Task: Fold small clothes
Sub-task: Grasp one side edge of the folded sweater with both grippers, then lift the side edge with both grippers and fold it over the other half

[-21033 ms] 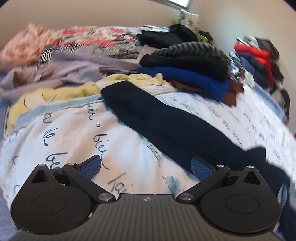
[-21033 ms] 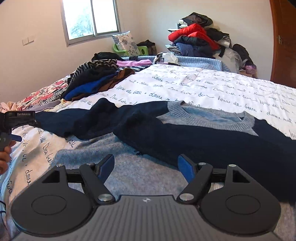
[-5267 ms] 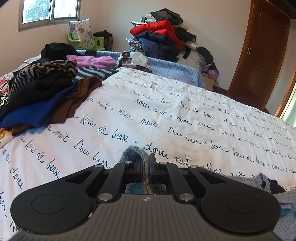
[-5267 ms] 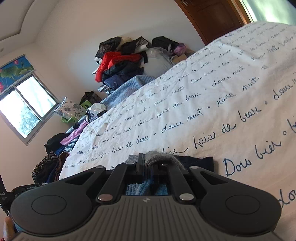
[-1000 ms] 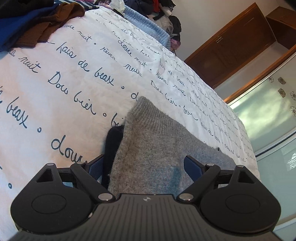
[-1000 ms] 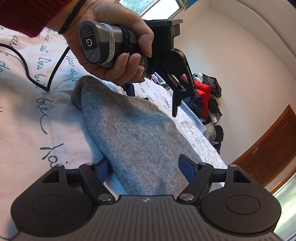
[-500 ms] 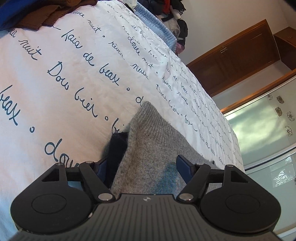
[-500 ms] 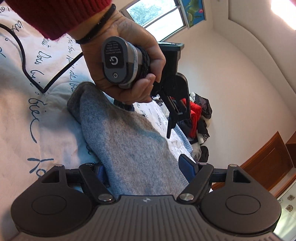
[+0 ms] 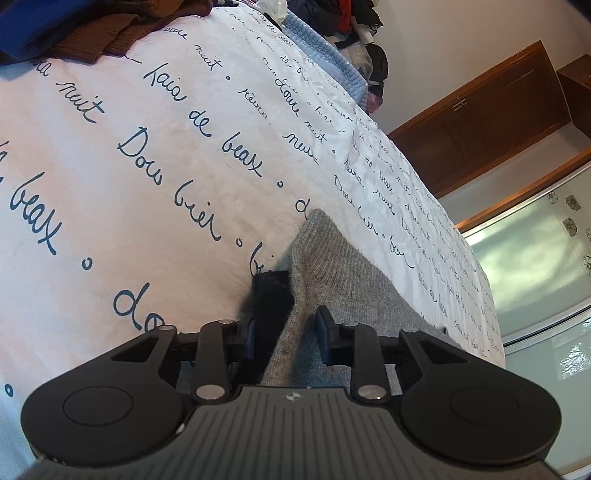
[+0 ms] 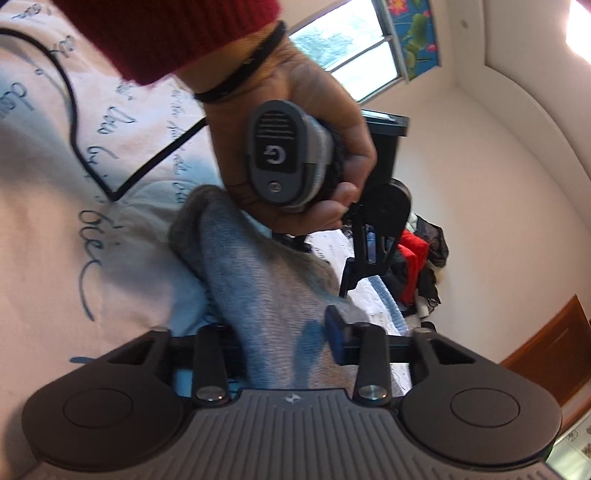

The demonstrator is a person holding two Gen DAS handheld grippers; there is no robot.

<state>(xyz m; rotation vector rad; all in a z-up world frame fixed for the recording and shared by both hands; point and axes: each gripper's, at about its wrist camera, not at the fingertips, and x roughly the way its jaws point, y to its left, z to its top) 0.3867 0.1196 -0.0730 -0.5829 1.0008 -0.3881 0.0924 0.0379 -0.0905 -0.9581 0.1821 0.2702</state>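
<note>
Pinching a corner of the folded grey sweater (image 9: 332, 280), the left hand-held gripper (image 9: 286, 338) is clamping both the grey knit and the dark layer (image 9: 267, 306) beneath it; its jaws have just been closing on that edge. In the right wrist view, the right hand-held gripper (image 10: 284, 339) is likewise squeezing a thick bunch of the same sweater (image 10: 255, 280), its jaws having just been closing around the cloth. The garment is lying on the bed, on the white bedspread with script lettering (image 9: 155, 155), running from the fingers toward one o'clock in the left view. The person's left hand (image 10: 295, 147), red sleeve (image 10: 166, 33) at eleven o'clock, is holding the other tool just beyond the sweater's far end at twelve o'clock in the right view.

To do this fold well, both grips are probably needing every layer caught together, so the dark part is not slipping out. Lifting both ends evenly and keeping the edge taut between them should be giving a straight crease.
</note>
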